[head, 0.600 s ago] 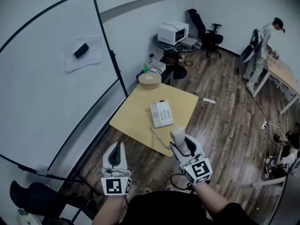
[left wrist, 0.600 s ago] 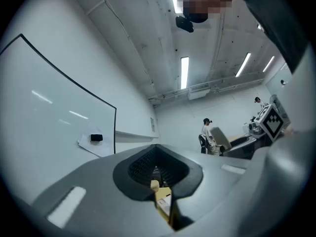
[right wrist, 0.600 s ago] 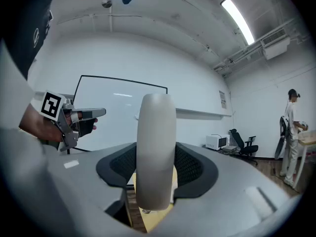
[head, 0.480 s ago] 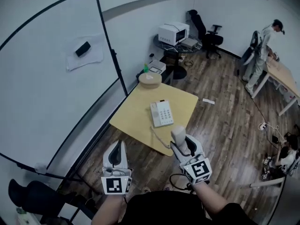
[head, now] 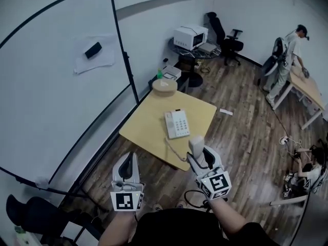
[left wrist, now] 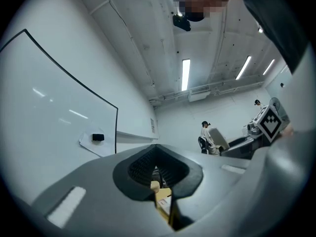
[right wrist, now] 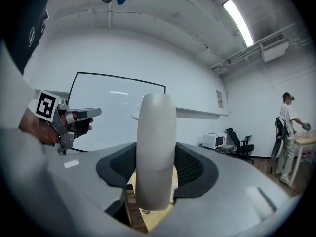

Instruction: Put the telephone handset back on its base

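A white telephone base [head: 177, 124] with a keypad lies in the middle of a yellow table [head: 148, 132]. Its grey-white handset [head: 196, 146] stands upright between the pads of my right gripper [head: 200, 155], off the table's near corner and short of the base. A thin cord [head: 172, 150] runs from the base toward the handset. In the right gripper view the handset [right wrist: 156, 147] fills the gap of the right gripper [right wrist: 157, 174], gripped on both sides. My left gripper [head: 126, 169] hangs to the left, below the table's near edge, shut and empty; the left gripper [left wrist: 159, 177] shows only a slit.
A large whiteboard [head: 61, 96] stands along the left. A round wooden stool [head: 164, 85] sits at the table's far corner. Behind are a microwave [head: 189, 36] and an office chair [head: 226, 34]. One person [head: 286, 60] stands at a desk far right; another [head: 311, 169] is low right.
Almost nothing: my right gripper with the handset has crept slightly toward the table. The left gripper stays put. The standing person far right has shifted.
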Demonstrator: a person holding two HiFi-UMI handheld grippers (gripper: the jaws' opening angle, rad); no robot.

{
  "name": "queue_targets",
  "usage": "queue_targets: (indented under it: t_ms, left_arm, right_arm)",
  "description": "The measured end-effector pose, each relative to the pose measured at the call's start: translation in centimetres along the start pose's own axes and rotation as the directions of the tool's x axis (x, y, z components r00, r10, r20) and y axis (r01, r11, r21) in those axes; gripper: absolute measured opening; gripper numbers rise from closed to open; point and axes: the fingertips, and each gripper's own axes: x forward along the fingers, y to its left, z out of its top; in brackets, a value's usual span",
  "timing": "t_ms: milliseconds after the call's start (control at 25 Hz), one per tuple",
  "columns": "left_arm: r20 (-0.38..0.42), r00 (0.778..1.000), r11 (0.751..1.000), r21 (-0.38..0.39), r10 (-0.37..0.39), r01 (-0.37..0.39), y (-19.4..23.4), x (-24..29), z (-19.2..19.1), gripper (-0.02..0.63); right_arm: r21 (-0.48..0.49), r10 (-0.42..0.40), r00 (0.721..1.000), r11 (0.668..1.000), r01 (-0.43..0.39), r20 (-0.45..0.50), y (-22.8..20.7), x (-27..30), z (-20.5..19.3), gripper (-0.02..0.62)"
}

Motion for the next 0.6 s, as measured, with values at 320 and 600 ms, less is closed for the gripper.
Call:
queue_targets:
  t_ms: [320, 600]
  left_arm:
    - [-0.007, 1.0, 1.0, -0.005, -0.001, 0.001, 0.6, -0.1, -0.5, 0.0]
    - [-0.039, 0.999, 1.0, 0.011, 0.015, -0.014, 0.3, 0.0, -1.2, 0.0]
  right_arm:
    - [0.015, -0.011, 1.0, 1.0, 0.011, 0.009, 0.1, 0.5, 0.2, 0.231]
    - [0.006, -0.008, 1.0, 1.0, 0.008, -0.001, -0.1, 1.2, -0.2, 0.23]
